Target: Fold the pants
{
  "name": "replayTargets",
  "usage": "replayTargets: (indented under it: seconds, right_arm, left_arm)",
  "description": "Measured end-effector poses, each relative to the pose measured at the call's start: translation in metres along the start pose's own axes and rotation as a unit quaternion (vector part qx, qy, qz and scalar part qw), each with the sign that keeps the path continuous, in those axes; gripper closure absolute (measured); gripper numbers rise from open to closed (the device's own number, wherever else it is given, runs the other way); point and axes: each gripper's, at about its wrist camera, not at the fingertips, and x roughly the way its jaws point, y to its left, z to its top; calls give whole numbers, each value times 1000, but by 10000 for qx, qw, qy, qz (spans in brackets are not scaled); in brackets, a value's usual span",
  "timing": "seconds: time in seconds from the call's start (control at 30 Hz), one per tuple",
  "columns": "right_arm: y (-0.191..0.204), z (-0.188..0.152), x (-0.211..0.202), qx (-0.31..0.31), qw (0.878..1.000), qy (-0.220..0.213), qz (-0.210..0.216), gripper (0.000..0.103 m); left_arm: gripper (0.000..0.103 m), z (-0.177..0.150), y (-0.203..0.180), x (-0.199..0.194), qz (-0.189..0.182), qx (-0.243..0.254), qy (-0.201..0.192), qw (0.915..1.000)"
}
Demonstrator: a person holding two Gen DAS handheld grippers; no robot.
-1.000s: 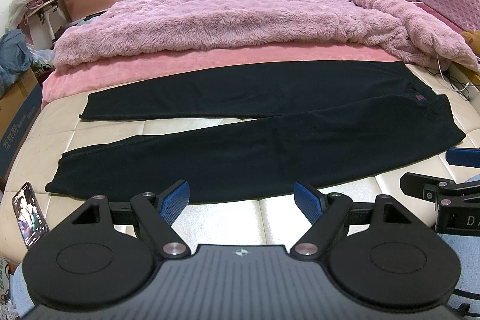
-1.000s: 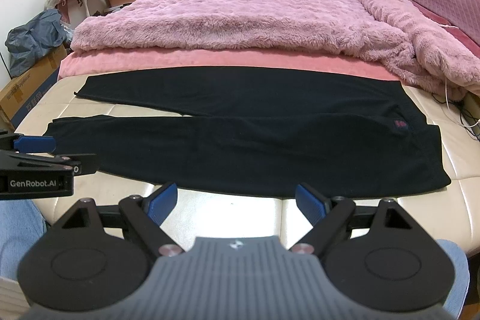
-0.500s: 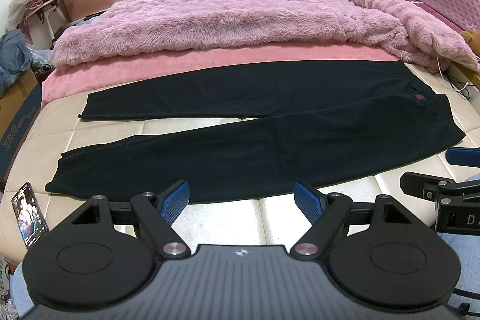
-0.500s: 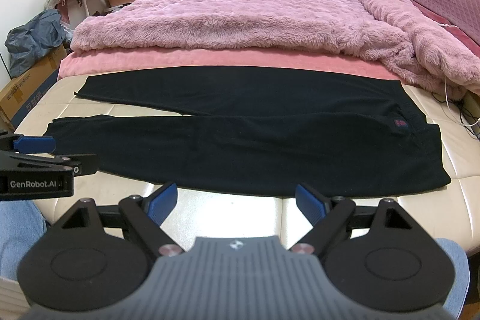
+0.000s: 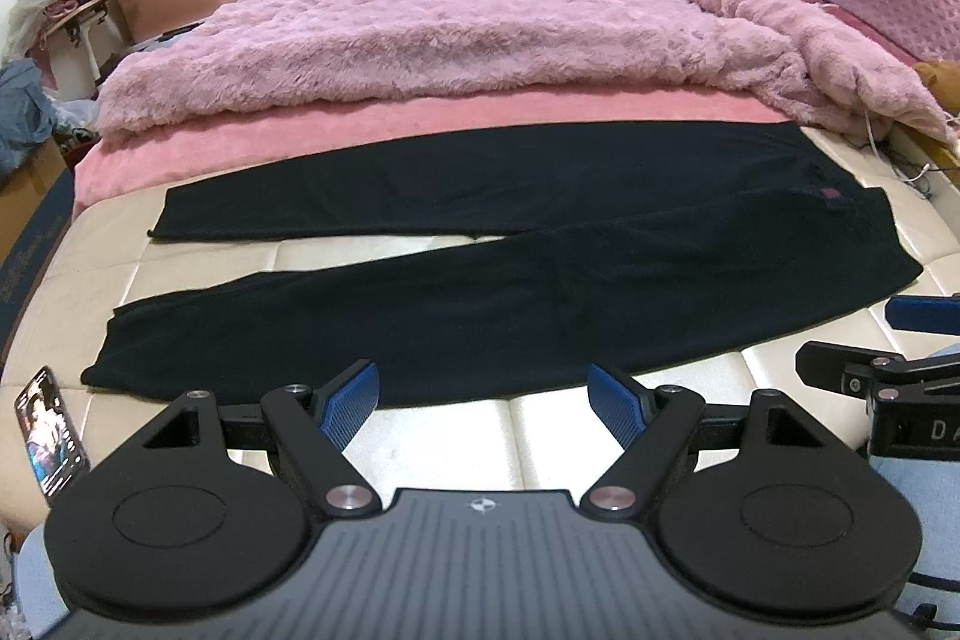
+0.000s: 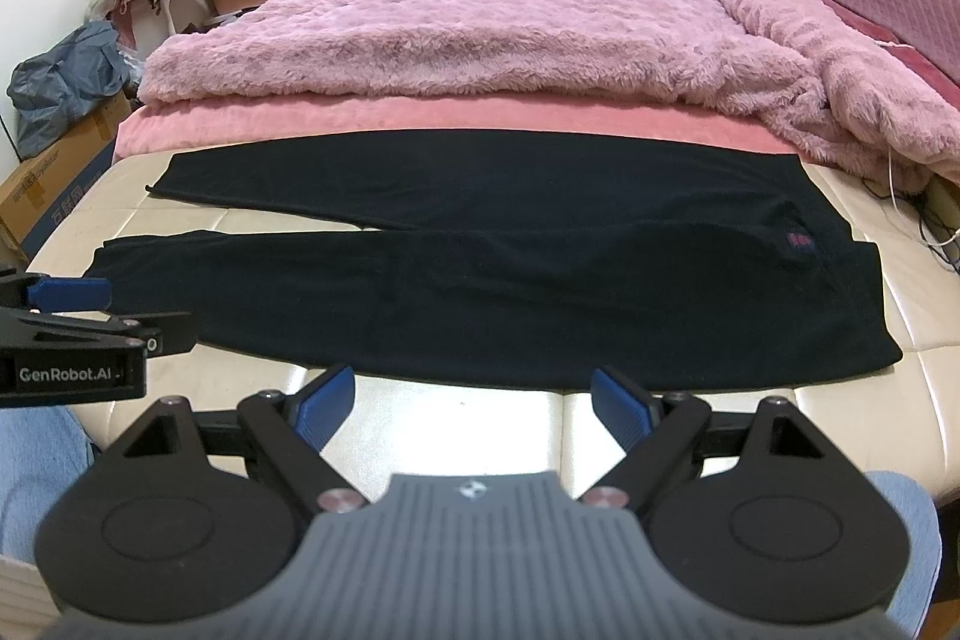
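Black pants lie flat across the cream mattress, waistband at the right, both legs spread apart toward the left. They also show in the right wrist view. A small red label sits near the waistband. My left gripper is open and empty, just short of the near leg's edge. My right gripper is open and empty, near the same edge further right. Each gripper shows in the other's view: the right one, the left one.
A fluffy pink blanket covers the bed behind the pants. A phone lies at the mattress's left front corner. Boxes and bags stand left of the bed. Cables lie at the right edge.
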Motion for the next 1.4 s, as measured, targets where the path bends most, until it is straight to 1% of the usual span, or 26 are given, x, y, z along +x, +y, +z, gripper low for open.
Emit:
replayTargets:
  seconds: [0.1,0.2,0.3,0.37,0.47,0.5,0.53,0.6,0.67,0.7,0.77,0.8,0.87,0.97,1.07,1.1,1.23,1.4]
  right_arm:
    - [-5,1,3,135,9999,37,29,21]
    - [-16,3,9,194,9997,19,155,21]
    - [-35,6,13,43,9996,-215,172,21]
    - [-53,9,16,-156,9989,-429,109,21]
    - [-82,15,25,-471,9971,-582,-140,21]
    - [-92,18,29,-590,9965,-557,-213,21]
    - [-102,20,34,-705,9958,-514,-288,22]
    - [-123,24,45,-882,9941,-418,-475,26]
    - [-141,24,58,-1161,9912,-256,-588,39]
    - [-150,24,64,-1272,9899,-131,-606,43]
    - [-168,20,75,-1433,9873,122,-673,55]
    - [-178,18,81,-1488,9862,231,-695,58]
    - [-194,13,92,-1557,9836,458,-785,62]
    - [-215,10,102,-1566,9810,683,-922,63]
    - [-232,10,109,-1611,9772,836,-1105,63]
    - [-237,9,111,-1637,9757,884,-1162,63]
    - [-249,6,113,-1563,9756,971,-1200,63]
    - [-253,8,119,-1696,9716,1051,-1272,63]
  left_arm:
    - [10,0,0,2,56,167,-104,9998]
    - [12,3,3,8,186,455,-251,9985]
    - [18,7,16,16,190,848,-376,9955]
    - [19,6,27,23,144,1224,-480,9912]
    - [29,1,43,38,155,1843,-498,9815]
    - [36,-1,49,44,143,2008,-430,9786]
    - [37,-4,54,51,121,2157,-327,9758]
    - [37,-10,64,64,129,2429,-154,9698]
    - [37,-18,72,74,156,2639,44,9644]
    - [37,-23,76,79,134,2744,140,9614]
    - [37,-31,84,87,169,2948,320,9549]
    - [37,-36,86,92,215,3069,438,9505]
    - [37,-44,88,99,376,3384,574,9385]
    - [38,-56,92,109,632,3777,716,9210]
    - [40,-63,99,120,909,4022,880,9068]
    - [41,-65,101,122,974,4066,893,9040]
    - [40,-67,102,127,1077,4135,844,9002]
    - [41,-69,99,131,1179,4354,775,8891]
